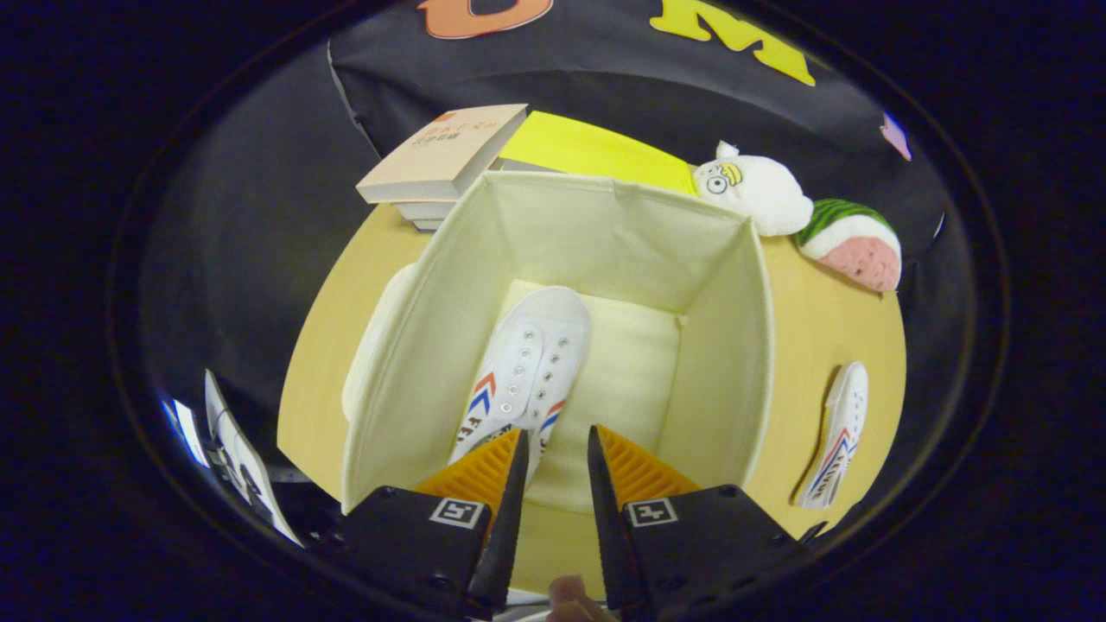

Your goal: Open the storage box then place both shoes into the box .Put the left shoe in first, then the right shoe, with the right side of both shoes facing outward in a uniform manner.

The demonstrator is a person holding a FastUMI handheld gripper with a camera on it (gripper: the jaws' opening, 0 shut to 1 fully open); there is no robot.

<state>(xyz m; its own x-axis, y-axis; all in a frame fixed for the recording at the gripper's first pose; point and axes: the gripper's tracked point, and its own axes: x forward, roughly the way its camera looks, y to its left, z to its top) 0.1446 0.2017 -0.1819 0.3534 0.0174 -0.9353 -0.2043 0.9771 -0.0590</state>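
Observation:
A cream fabric storage box stands open on the round wooden table, and I look down into it. One white canvas shoe with red and blue chevrons lies on the box floor toward its left wall, toe pointing away from me. My gripper hovers over the near part of the box, fingers a little apart with nothing between them; the shoe's heel end sits just past the left fingertip. The second white shoe lies on the table outside the box, to its right.
The box lid leans against the box's left side. Beyond the box are stacked books, a yellow sheet, a white plush toy and a watermelon-slice plush. The table edge drops off at left.

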